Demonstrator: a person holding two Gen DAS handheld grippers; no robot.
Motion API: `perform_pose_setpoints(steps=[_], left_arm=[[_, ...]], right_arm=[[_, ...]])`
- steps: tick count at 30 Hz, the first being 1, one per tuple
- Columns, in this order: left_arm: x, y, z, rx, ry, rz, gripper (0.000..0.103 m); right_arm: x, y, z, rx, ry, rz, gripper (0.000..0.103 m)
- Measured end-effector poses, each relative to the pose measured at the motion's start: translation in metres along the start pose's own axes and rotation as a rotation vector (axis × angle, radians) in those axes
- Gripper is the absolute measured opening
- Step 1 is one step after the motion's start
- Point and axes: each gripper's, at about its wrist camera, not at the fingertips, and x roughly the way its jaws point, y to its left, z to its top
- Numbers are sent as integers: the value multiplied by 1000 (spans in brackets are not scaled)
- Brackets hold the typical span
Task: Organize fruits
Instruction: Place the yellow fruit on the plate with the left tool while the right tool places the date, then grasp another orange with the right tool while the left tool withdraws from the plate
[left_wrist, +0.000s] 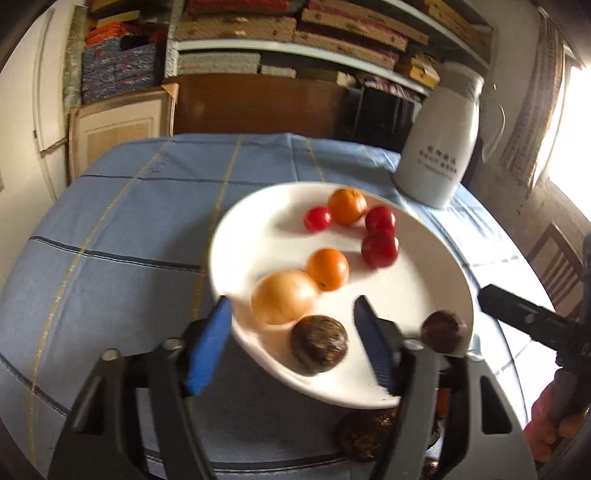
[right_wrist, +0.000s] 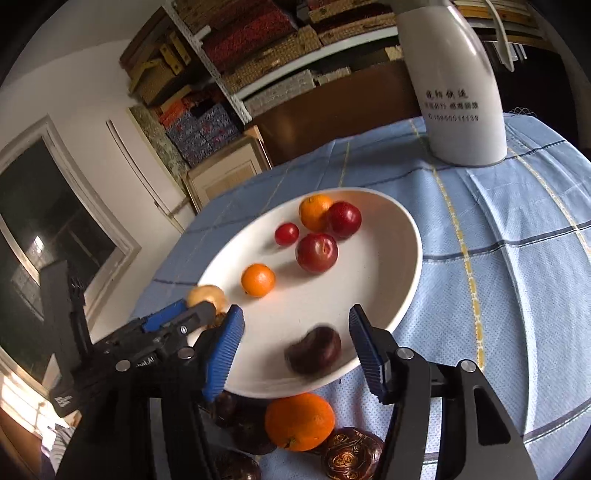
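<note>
white plate (right_wrist: 402, 258) of fruit, right hand-held gripper (right_wrist: 295, 339) open over dark fruit (right_wrist: 313, 355)

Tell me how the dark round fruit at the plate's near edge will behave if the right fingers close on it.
The dark fruit looks round and smooth, so it may roll or squirt out sideways. It sits on the sloping rim of the white plate, so a nudge could send it inward. The right gripper is open around it.

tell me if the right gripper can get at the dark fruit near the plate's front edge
Probably yes: the right gripper is open, and the dark fruit lies between its fingers on the plate, with nothing in front of it.
</note>
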Motion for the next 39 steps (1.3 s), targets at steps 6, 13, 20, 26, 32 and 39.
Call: perform_pose_setpoints(steps=[6,13,20,26,32,39], left_arm=[[-21,6,-16,-12,-28,24,85],[-37,12,-46,-33,-16,38,86],[-54,14,-70,-27,-7,69,96],[-55,28,-74,-89,12,79,98],[-49,38,-77,-148,49,78,98],[-47,28,-76,-103,59,84,98]], right_arm=[[-18,-15,-9,43,-32,-20,67],[-36,-42,-25,133,-45,-52,68],[-43,-36,-51,105,-8,-50,68],[-28,-15,-55,3,52,-32,68],[-10,4,-57,-102,107,-57,68],[11,13,-58,-192,146,-153,68]])
